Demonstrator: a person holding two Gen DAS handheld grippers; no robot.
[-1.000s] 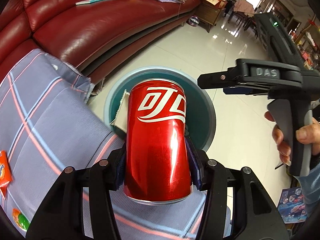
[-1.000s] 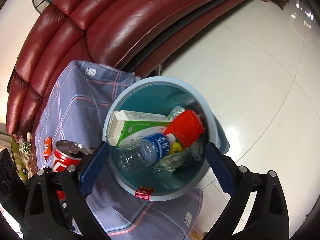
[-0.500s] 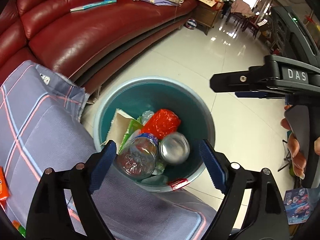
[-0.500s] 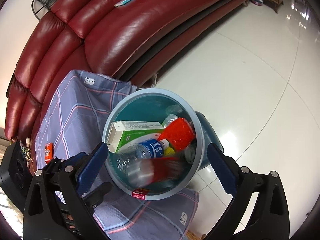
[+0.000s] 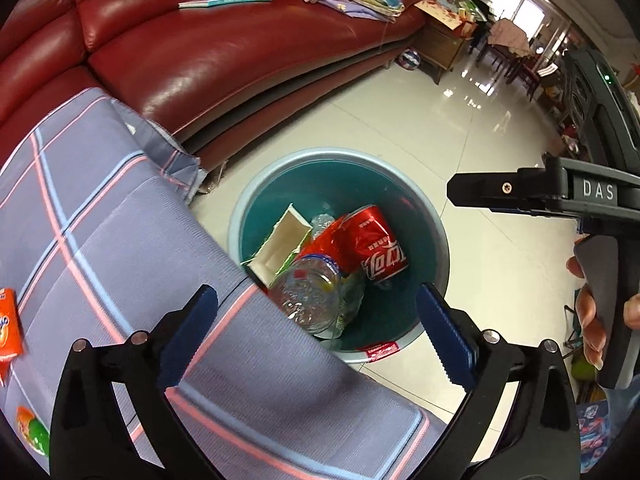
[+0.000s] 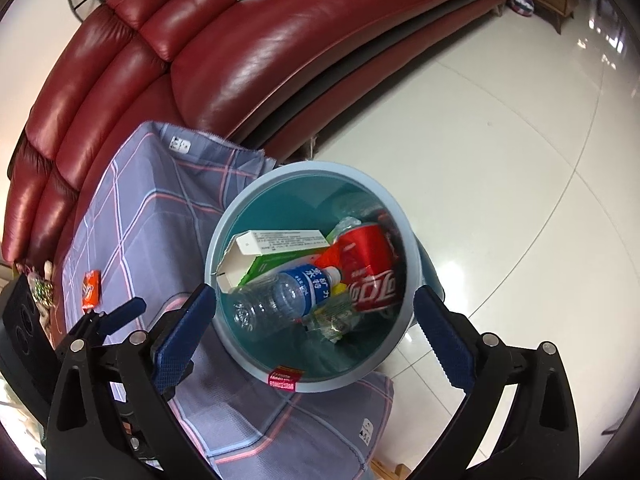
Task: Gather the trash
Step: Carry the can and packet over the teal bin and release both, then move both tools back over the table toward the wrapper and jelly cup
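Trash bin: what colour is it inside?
Teal inside, with a paler blue-grey rim; the trash bin shows best in the right wrist view.

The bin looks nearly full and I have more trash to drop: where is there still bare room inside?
Bare teal wall and floor show on the sofa-side half of the bin, behind the white-green carton. Another gap lies near the red rim sticker. The middle is crowded: clear bottle and red can lie touching.

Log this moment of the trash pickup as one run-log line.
left gripper: open, empty | right gripper: open, empty | red can: in bin | orange packet: on cloth
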